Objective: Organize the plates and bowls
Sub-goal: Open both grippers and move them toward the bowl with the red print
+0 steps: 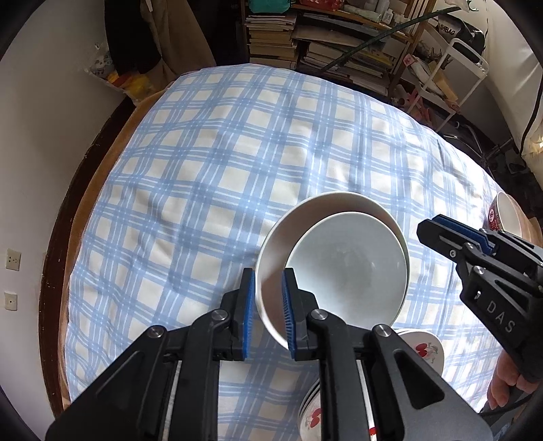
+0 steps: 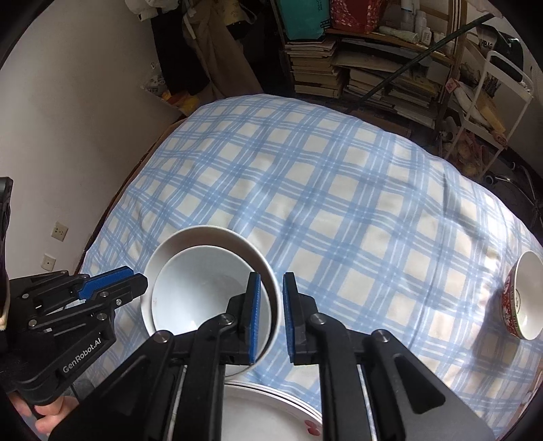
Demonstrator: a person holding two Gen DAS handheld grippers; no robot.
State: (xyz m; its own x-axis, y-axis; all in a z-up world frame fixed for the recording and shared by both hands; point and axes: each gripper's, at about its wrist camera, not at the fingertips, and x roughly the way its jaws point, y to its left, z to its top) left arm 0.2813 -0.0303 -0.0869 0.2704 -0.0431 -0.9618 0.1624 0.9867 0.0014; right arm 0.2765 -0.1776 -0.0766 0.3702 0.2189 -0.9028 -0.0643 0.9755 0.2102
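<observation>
Nearest, under both grippers: stack of white plates [image 2: 264, 410] with red print, mostly hidden by the gripper bodies and cut off at the frame edge; count unreadable.

Your left gripper [image 1: 268, 305]: jaws a narrow gap apart, straddling the left wall of the outer white bowl [image 1: 325, 203]. The wall fills the gap; you cannot tell whether the pads press it. Side reads "GenRobot.AI".

Your right gripper [image 2: 271, 305]: jaws slightly apart over the bowl's right rim, a sliver of space at the outer pad. Side reads "DAS", rest covered.

Inner white bowl [image 1: 346, 268] nests in the outer one, off-centre. Both stand mouth up on the checked tabletop [image 2: 339, 190], just ahead of the fingertips.

Well right of the right gripper: red-patterned bowl [image 2: 526, 298] on its side, mouth towards the gripper, pattern too small to read.

Far: crowded bookshelf [image 2: 325, 64]; bag [image 1: 448, 32] lettered "…SHBAG", start cut off.
</observation>
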